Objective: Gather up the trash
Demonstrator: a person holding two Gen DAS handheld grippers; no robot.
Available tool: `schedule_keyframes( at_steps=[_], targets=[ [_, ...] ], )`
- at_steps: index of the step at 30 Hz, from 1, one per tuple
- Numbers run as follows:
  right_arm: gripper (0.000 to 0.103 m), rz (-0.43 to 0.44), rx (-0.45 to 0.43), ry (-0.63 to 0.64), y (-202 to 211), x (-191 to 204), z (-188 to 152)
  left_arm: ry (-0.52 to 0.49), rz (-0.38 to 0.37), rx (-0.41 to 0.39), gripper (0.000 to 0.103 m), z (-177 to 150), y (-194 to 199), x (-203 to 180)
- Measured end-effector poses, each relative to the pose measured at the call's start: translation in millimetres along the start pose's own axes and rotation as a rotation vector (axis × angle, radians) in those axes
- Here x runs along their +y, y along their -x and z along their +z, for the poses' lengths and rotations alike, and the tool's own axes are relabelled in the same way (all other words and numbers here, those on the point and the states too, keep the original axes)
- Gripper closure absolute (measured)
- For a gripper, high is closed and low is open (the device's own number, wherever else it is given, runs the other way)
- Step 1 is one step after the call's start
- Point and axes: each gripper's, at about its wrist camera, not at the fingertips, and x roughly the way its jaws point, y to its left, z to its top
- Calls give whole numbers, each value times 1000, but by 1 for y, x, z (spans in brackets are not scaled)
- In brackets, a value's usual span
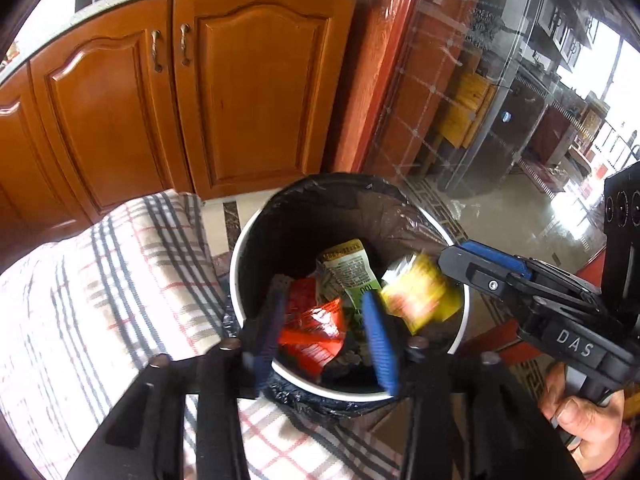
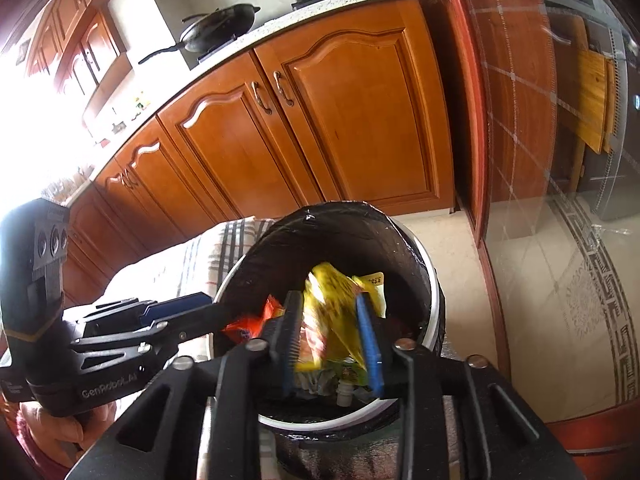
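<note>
Both grippers were poised over the trash bin — left gripper parted, an orange wrapper lying loose below it; right gripper parted, a blurred yellow wrapper loose between its fingers, above the bin's contents.

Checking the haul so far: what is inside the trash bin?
The trash bin, lined with a black bag, holds a red-orange wrapper, a green-and-white packet and a blurred yellow packet. Anything beneath them is covered.
</note>
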Motion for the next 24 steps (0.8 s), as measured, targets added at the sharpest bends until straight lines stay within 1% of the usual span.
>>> schedule_keyframes(
  at_steps=[2,4,6,7,9,11,12,15,17,20,24],
  targets=[
    [59,10,-14,-10,4,1,1,-1,12,-15,54,-4,9,3],
    [55,19,-28,-16,8,2,1,10,15,-27,51,-9,17,6],
    [46,30,-42,-27,13,3,0,27,13,-39,48,-16,25,10],
    [43,35,-51,-32,16,4,-1,38,14,-44,45,-20,29,12],
    [30,42,-72,-38,22,7,-3,56,10,-56,41,-28,37,17],
    [21,51,-98,-47,29,9,-8,81,15,-62,33,-38,44,22],
    [17,59,-110,-55,32,10,-11,96,15,-66,32,-43,47,25],
    [11,70,-140,-85,42,13,-21,151,-4,-86,32,-64,61,37],
    [10,81,-157,-107,48,15,-29,189,-16,-111,31,-81,73,44],
    [8,87,-181,-123,59,24,-47,226,-16,-161,30,-108,94,51],
    [7,89,-210,-115,74,47,-79,249,2,-235,24,-144,124,54]
  ],
)
